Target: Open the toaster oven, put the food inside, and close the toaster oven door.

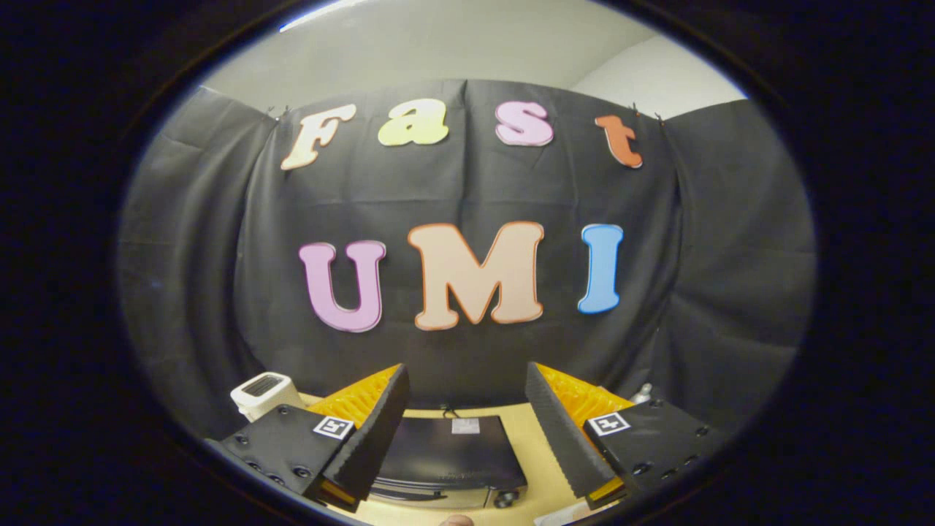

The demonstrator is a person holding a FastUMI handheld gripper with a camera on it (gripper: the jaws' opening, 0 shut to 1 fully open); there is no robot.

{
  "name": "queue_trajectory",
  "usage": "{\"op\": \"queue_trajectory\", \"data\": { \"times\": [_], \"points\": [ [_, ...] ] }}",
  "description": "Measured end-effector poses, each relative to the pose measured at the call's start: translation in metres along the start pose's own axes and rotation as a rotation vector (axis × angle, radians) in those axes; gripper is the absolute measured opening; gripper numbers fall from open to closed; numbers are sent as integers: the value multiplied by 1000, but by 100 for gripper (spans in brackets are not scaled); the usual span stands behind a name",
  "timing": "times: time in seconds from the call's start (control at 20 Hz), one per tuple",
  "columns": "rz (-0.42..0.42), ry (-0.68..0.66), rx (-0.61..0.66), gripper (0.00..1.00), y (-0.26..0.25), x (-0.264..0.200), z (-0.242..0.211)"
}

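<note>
Gripper (467, 438) fingers spread apart, empty, high above the black boxy metal toaster oven (447, 460) sitting below between them on the tan table (537, 446); steep descent risks missing the door handle.

The one camera rides on the gripper (467, 431) and looks forward along its two fingers, which stand spread apart at the bottom of the view. It sits high and well back from the toaster oven (447, 460), looking down on the oven's top between the fingers. It faces the booth's back wall straight on, with the table (537, 446) low in the view and a white device (264, 393) off to the left.
</note>
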State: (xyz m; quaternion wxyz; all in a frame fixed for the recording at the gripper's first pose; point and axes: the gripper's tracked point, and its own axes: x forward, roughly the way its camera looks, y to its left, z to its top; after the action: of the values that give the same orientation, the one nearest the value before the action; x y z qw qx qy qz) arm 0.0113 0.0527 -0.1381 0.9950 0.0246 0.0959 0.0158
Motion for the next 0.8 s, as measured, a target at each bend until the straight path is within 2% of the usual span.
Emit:
{"op": "queue_trajectory", "data": {
  "times": [0.15, 0.35, 0.8],
  "points": [
    [-10, 74, -10, 100, 16, 8, -50],
    [26, 150, -6, 100, 48, 17, -106],
    [37, 312, 30, 100, 87, 24, -194]
  ]
}}
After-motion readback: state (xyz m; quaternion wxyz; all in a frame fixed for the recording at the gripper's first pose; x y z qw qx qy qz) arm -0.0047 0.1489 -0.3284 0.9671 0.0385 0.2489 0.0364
